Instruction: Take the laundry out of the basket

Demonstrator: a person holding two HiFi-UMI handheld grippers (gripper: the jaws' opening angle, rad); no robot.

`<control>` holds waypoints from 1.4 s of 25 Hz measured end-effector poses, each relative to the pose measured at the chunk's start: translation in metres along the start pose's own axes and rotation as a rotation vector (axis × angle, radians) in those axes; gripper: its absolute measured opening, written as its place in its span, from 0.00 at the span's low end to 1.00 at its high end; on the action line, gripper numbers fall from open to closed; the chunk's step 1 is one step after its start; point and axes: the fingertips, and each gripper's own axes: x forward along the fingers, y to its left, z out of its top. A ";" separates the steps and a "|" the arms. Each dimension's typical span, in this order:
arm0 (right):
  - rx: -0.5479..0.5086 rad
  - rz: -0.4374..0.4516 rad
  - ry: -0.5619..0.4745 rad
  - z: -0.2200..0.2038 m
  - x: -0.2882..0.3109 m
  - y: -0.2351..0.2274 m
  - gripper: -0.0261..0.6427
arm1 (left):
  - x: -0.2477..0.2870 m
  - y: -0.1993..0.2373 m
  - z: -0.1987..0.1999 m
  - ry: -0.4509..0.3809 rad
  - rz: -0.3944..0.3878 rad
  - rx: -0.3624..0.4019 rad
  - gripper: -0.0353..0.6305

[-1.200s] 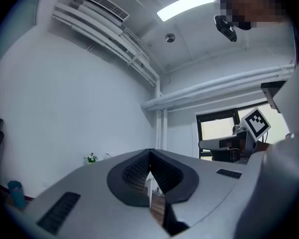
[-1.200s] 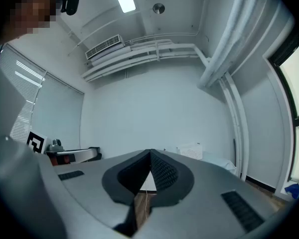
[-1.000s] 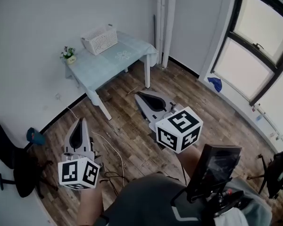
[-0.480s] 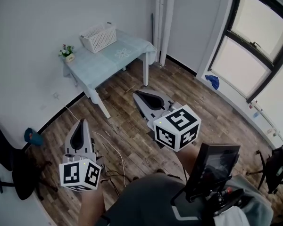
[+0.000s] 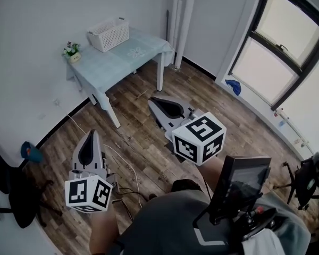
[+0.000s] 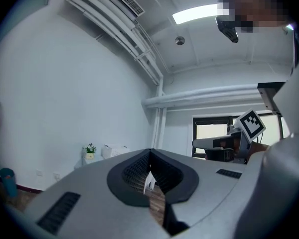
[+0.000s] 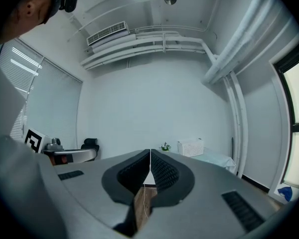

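Note:
The white slatted laundry basket (image 5: 108,34) stands at the back of a pale blue table (image 5: 122,62) by the far wall; what lies inside it is hidden from here. Both grippers hang over the wooden floor, well short of the table. My left gripper (image 5: 90,135) is shut and holds nothing. My right gripper (image 5: 152,101) is nearer the table, also shut and holding nothing. The basket (image 7: 191,147) shows small and far ahead in the right gripper view, and the basket (image 6: 114,151) is just as distant in the left gripper view.
A small potted plant (image 5: 70,50) sits on the table's left corner. Cables (image 5: 125,169) trail over the floor between the grippers. A black chair (image 5: 5,187) is at the far left, a blue cloth (image 5: 233,86) lies under the window, and pipes (image 5: 178,20) run up the corner.
The table and basket have slid a little up and left in the head view. Both grippers stay shut and in nearly the same place.

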 end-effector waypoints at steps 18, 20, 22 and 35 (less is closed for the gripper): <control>0.027 0.060 -0.030 0.004 0.067 -0.035 0.06 | 0.063 0.025 0.003 0.052 -0.001 0.070 0.06; 0.029 0.072 -0.032 0.005 0.080 -0.048 0.06 | 0.082 0.029 0.002 0.052 0.004 0.069 0.06; 0.020 0.082 -0.027 0.008 0.090 -0.065 0.06 | 0.104 0.031 0.000 0.055 0.009 0.062 0.06; 0.071 0.094 -0.060 0.019 0.138 -0.212 0.06 | 0.259 0.001 -0.005 0.109 0.002 0.124 0.06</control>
